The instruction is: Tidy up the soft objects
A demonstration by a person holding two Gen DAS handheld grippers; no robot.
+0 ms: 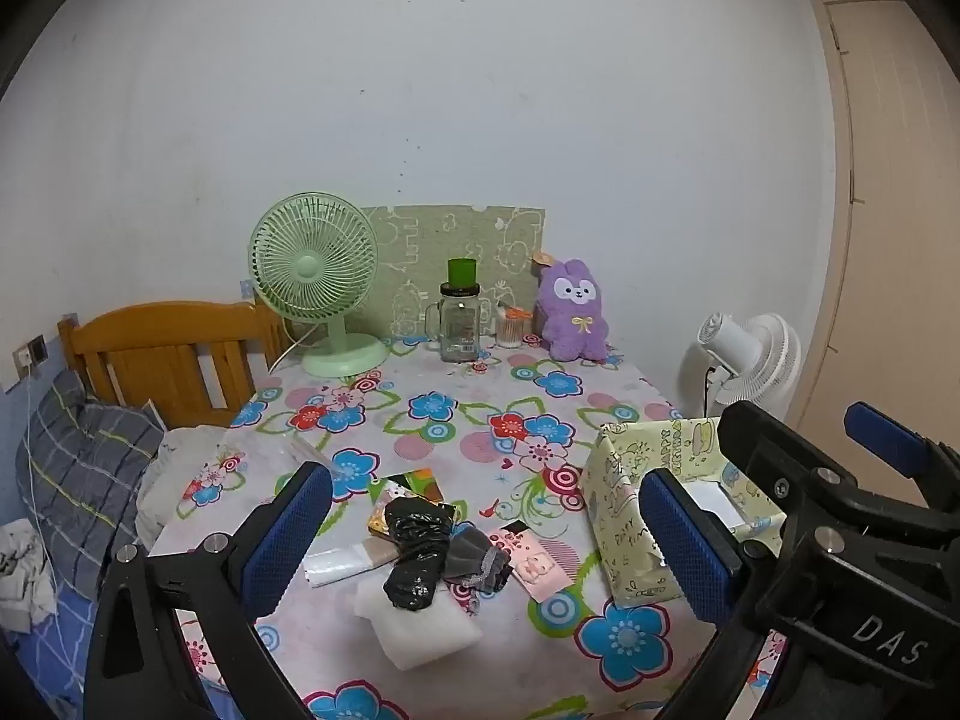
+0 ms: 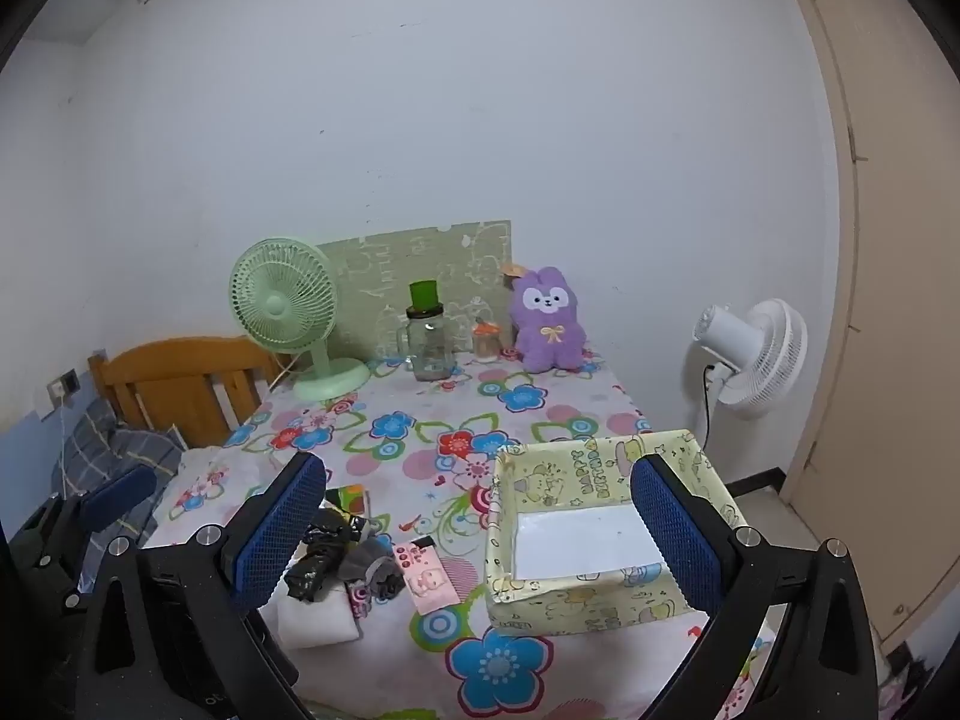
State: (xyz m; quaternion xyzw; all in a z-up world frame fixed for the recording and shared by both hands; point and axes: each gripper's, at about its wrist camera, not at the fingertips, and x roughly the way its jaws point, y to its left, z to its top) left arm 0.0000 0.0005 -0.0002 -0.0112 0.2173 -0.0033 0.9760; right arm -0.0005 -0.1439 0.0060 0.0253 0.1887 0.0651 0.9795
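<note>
Flowered tablecloth [image 1: 456, 420] carries a crumpled black plastic bag [image 1: 414, 546] beside a yellow paper-wrapped open box [image 2: 588, 594]; left gripper [image 1: 486, 546] and right gripper [image 2: 480, 546] both hover spread wide, empty.

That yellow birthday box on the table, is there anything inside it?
The yellow box looks empty: only its bare white bottom shows in the right wrist view. The right gripper's finger covers one corner, so something small there would be hidden.
</note>
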